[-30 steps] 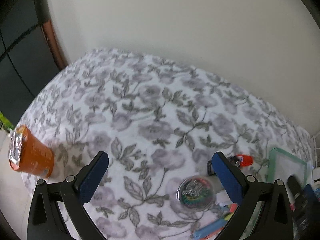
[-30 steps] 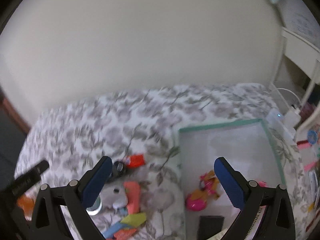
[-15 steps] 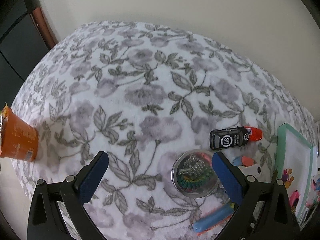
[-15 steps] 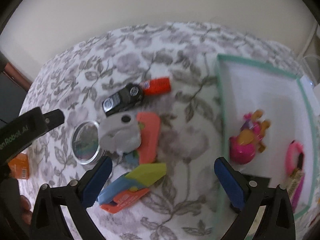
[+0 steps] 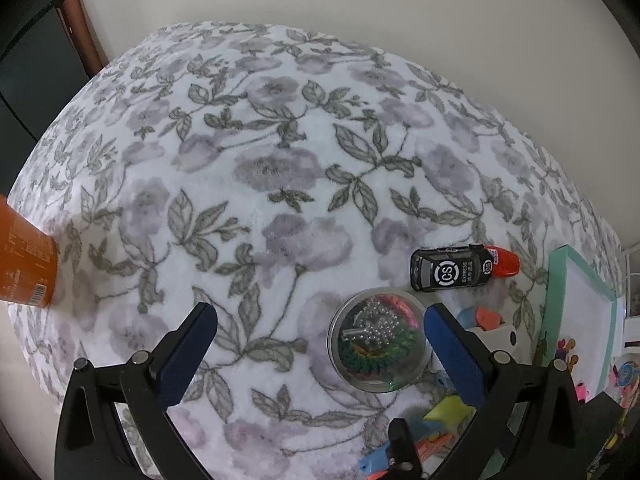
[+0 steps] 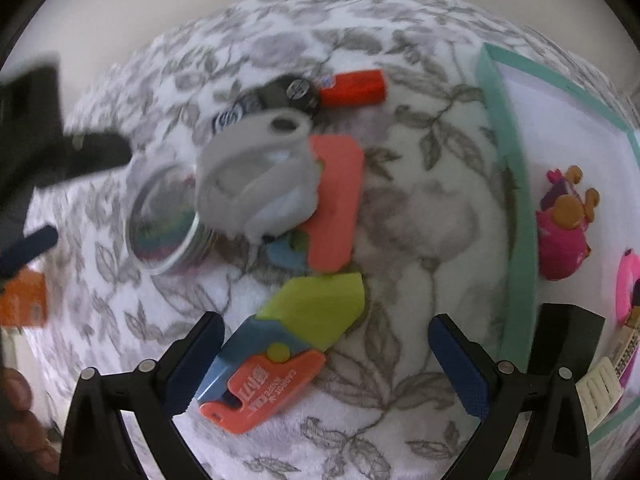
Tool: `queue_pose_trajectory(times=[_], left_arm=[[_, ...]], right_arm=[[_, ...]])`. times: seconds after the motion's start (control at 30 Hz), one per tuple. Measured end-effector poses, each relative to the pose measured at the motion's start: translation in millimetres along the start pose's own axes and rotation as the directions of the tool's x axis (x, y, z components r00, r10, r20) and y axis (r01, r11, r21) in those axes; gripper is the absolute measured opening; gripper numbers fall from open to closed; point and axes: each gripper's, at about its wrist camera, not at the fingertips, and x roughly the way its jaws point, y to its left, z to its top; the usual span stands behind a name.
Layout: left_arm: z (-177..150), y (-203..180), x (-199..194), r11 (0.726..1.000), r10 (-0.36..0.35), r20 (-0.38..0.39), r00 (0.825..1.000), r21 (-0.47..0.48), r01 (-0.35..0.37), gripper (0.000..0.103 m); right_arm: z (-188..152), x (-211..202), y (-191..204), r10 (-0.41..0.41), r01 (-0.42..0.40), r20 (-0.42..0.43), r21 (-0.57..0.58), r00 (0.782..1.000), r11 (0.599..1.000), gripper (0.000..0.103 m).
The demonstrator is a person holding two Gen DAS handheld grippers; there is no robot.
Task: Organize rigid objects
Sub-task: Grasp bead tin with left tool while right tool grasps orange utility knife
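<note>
a black toy car [image 5: 452, 270] reads "cs express". both the left gripper [image 5: 320, 344] and right gripper [image 6: 326, 354] gape wide, holding nothing, over a grey floral cloth [image 5: 256, 168] by a cream wall [image 5: 360, 4].

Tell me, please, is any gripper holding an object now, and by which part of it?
Nothing is held. The left gripper and the right gripper are both open, above the flowered cloth.

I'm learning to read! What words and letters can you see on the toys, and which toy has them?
"CS" in a white ring, twice, on the black toy car.
"EXPRESS" on the same car, between the rings; the smaller signs beside it are too small to read.
"CARROT KNIFE" on the orange toy knife, partly blurred; its big white signs are unclear.
Print and barcode on the orange cup: too small to read.
</note>
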Motion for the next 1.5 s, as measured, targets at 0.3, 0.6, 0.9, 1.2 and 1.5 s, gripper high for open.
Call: queue_pose_trajectory(times=[0.3,0.6,0.9,1.2,1.5], left_arm=[[-3,-6,18,1.0,-0.016,-0.06,0.998,0.004,0.016,0.103],[-2,-10,29,0.998,-0.064,-0.079,0.995,-0.034,0.061,0.103],[-4,-16,36,0.999,-0.049,-0.069,0.996,-0.025,0.048,0.103],[-8,-11,36,0.996,-0.059,-0.074,0.996,-0.063,0.055,0.103],[-15,-4,26,0.996,-0.051,-0.067,0.996,-0.079,0.046,0.097]], right_arm=[[-7,2,8,-0.07,0.067,-0.02,-0.107,0.997,0.992,0.094],[-1,-11,-19,-0.098,0.095,-0.026,-0.122,0.995,0.988,0.066],[4,-15,-27,-0.109,0.101,-0.045,-0.158,0.993,0.982,0.057],[-2,-21,-29,-0.119,0.107,-0.066,-0.163,0.991,0.981,0.061],[-17,-31,-31,-0.097,0.087,-0.073,-0.131,0.993,0.988,0.069]])
